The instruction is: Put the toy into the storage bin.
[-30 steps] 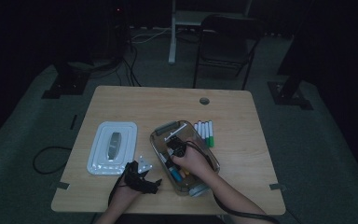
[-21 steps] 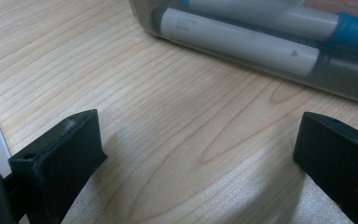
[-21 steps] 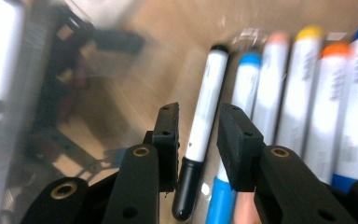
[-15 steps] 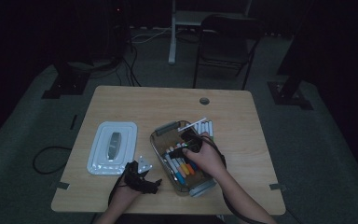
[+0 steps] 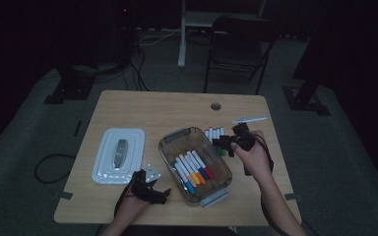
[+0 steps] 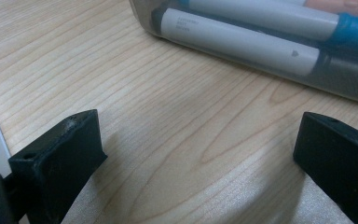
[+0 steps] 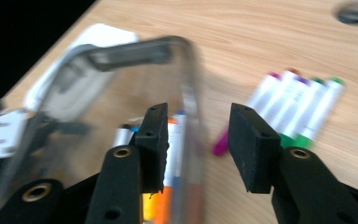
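A clear plastic box [image 5: 166, 151] stands mid-table with several coloured markers [image 5: 194, 167] lying in it. More markers [image 5: 214, 133] lie in a row on the wood just right of the box. My right gripper [image 5: 225, 145] hovers over that row beside the box's right rim [image 7: 192, 79]. Its jaws have just been opening and stand open with nothing between them [image 7: 198, 140]; the loose markers [image 7: 303, 105] lie beyond. My left gripper [image 5: 161, 192] rests on the table at the box's front left, open wide [image 6: 200, 135], facing the box wall [image 6: 349, 81].
The box's white lid [image 5: 118, 155] lies flat at the left. A single white pen [image 5: 249, 119] lies near the right edge, and a cable hole [image 5: 216, 106] is at the back. A folding chair [image 5: 236, 44] stands behind the table.
My right gripper has lifted out of the box and moved right to above the loose markers, its jaws now apart. The left gripper has not moved.
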`<state>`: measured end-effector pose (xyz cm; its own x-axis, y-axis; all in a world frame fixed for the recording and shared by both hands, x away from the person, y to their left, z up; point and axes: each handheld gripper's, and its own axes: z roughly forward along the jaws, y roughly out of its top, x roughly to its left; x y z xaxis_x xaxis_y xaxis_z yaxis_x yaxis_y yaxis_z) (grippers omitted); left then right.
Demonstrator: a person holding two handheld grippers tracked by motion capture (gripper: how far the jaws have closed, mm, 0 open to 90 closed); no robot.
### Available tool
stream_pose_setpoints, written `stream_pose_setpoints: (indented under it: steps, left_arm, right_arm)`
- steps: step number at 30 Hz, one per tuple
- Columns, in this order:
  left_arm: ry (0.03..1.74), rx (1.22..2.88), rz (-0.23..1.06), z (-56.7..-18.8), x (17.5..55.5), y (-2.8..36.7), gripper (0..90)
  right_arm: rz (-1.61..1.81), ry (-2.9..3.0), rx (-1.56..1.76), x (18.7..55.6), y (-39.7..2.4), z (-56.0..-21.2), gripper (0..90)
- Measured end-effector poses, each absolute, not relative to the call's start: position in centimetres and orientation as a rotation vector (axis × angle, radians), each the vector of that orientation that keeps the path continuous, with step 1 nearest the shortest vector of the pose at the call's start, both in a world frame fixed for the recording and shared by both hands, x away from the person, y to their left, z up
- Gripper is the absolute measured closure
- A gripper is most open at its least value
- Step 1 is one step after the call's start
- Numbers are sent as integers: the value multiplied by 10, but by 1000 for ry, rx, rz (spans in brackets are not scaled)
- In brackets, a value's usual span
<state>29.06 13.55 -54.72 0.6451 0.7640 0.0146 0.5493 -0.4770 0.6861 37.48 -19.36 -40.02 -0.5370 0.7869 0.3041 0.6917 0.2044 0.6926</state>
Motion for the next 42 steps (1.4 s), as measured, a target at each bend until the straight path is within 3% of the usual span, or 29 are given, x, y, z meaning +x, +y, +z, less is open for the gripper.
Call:
stream_pose_setpoints:
  steps: [9,20,32,35,42]
  left_arm:
    - [1017,2206,422,-547,291,136,19]
    - [1017,2204,422,-547,291,135,19]
    - [1017,2205,422,-547,291,135,19]
    - [1017,2206,421,-547,291,135,19]
    - [1017,2206,421,-547,291,135,19]
  right_arm:
    - [1112,2195,1665,418,-224,-451,623]
    - [1000,2152,1822,463,-218,-501,656]
    - [861,2136,1846,476,-216,-522,704]
    - [820,2103,1865,475,-220,-522,758]
    - [842,2065,1905,469,-234,-518,765]
